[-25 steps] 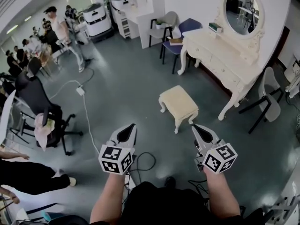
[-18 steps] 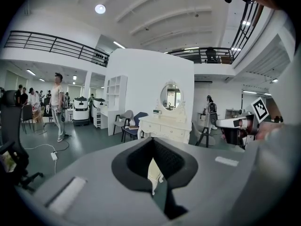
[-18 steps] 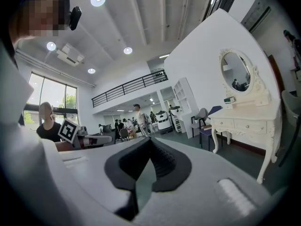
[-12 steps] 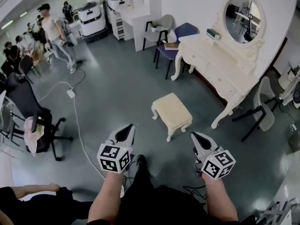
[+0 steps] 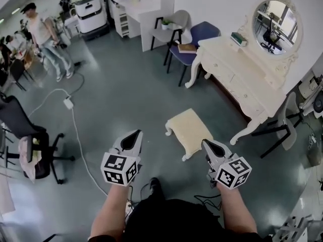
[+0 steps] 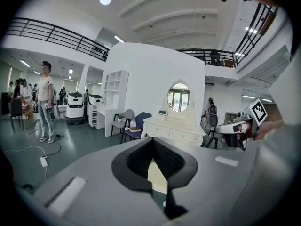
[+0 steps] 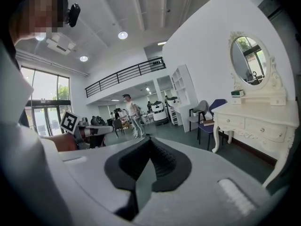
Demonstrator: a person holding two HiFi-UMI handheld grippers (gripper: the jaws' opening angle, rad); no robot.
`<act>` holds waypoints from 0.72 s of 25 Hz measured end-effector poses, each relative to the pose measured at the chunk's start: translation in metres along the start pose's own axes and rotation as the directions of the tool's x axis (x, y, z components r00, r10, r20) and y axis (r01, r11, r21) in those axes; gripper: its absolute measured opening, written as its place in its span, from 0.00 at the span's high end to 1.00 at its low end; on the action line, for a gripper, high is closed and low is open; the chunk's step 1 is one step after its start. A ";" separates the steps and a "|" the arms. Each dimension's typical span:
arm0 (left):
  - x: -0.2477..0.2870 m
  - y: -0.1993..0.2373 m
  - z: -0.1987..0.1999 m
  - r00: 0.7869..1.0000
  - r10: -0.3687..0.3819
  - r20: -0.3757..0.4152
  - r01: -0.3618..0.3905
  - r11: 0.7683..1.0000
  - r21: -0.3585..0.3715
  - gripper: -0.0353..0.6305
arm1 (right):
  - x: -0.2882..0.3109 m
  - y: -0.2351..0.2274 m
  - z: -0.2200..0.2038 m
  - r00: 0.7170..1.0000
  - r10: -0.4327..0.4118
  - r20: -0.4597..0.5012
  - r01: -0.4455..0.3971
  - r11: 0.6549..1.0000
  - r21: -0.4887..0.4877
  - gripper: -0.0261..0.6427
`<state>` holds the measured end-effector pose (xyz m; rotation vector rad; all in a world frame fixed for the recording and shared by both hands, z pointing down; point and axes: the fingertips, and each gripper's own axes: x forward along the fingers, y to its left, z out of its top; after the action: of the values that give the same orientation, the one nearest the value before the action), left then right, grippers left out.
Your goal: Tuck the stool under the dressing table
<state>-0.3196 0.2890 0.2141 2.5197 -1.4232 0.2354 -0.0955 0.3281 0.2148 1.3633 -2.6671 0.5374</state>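
The small cream rectangular stool (image 5: 189, 130) with carved legs stands on the grey-green floor (image 5: 126, 95) at the centre of the head view. It is just ahead of the two grippers and to the lower left of the cream carved dressing table (image 5: 242, 77) with its oval mirror (image 5: 275, 19). The stool's long axis runs from upper left to lower right, roughly parallel to the table's front edge, with a strip of bare floor between them. The coming push therefore looks to run toward the upper right of the frame, into the gap between the table's legs. The right gripper (image 5: 206, 143) is the nearer one, with its tip beside the stool's lower-right corner; whether it touches cannot be told. The left gripper (image 5: 135, 134) sits well to the stool's left. Both forearms reach forward, side by side, with the grippers tipped slightly downward. Each pair of jaws is closed together and holds nothing.
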 end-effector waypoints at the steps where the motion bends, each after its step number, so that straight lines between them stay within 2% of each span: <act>1: 0.008 0.013 0.004 1.000 -0.004 -0.001 0.004 1.000 0.000 0.92 | 0.013 -0.001 0.005 1.000 -0.006 0.002 0.006 1.000 0.002 0.95; 6: 0.045 0.041 0.017 0.999 -0.044 -0.015 0.044 0.999 0.001 0.92 | 0.048 -0.009 0.025 0.999 -0.035 0.016 0.035 0.999 0.004 0.95; 10: 0.077 0.028 0.023 0.995 -0.094 -0.026 0.095 0.995 0.018 0.92 | 0.055 -0.035 0.027 0.998 -0.060 0.012 0.060 0.998 0.026 0.95; 18: 0.127 0.003 0.035 0.991 -0.121 -0.063 0.123 0.992 0.026 0.92 | 0.056 -0.089 0.039 0.996 -0.076 0.048 0.073 0.995 0.064 0.95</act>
<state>-0.2565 0.1735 0.2134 2.5887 -1.2472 0.3103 -0.0545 0.2230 0.2156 1.5063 -2.6473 0.5897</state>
